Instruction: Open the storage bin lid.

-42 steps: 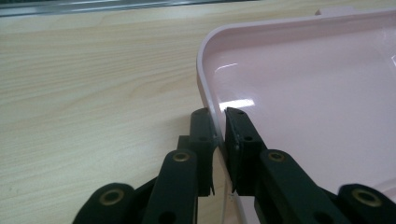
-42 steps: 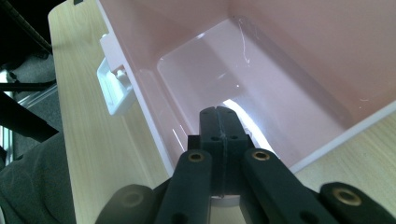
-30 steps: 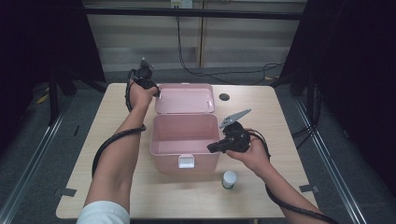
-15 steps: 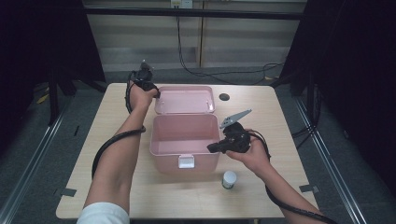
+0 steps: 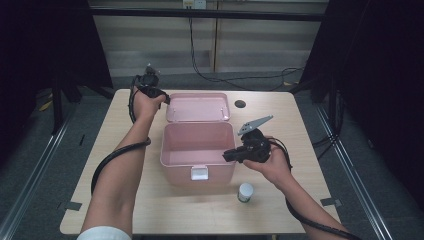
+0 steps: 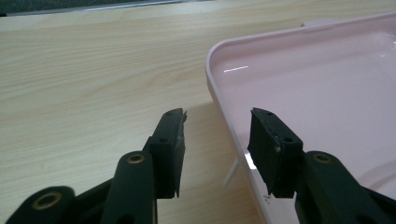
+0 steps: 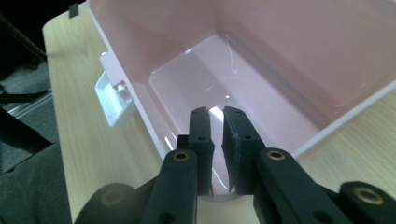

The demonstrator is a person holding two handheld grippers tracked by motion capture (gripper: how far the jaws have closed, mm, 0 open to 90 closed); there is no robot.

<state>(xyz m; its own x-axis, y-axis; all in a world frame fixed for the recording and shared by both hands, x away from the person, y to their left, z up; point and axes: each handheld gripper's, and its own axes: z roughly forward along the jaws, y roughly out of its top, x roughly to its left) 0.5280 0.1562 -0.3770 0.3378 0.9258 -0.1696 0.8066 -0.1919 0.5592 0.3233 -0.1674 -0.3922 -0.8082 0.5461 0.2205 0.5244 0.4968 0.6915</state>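
Observation:
A pink plastic box (image 5: 180,170) stands open in the middle of the table, its lid (image 5: 197,107) folded back flat behind it. My left gripper (image 5: 166,98) is at the lid's far left corner. In the left gripper view it (image 6: 217,140) is open astride the lid's rim (image 6: 219,88), its pads clear of it; its jaws have just been opening. My right gripper (image 5: 228,154) is at the box's right wall. Its jaws (image 7: 218,135) have just been opening and stand a narrow gap apart, the wall's rim between them. The box (image 7: 280,56) is empty inside.
A small white jar with a green band (image 5: 245,192) stands on the table in front of the box's right corner. A white latch (image 5: 199,173) hangs on the box's front wall. A dark round hole (image 5: 240,104) lies in the tabletop (image 5: 295,130) behind the lid.

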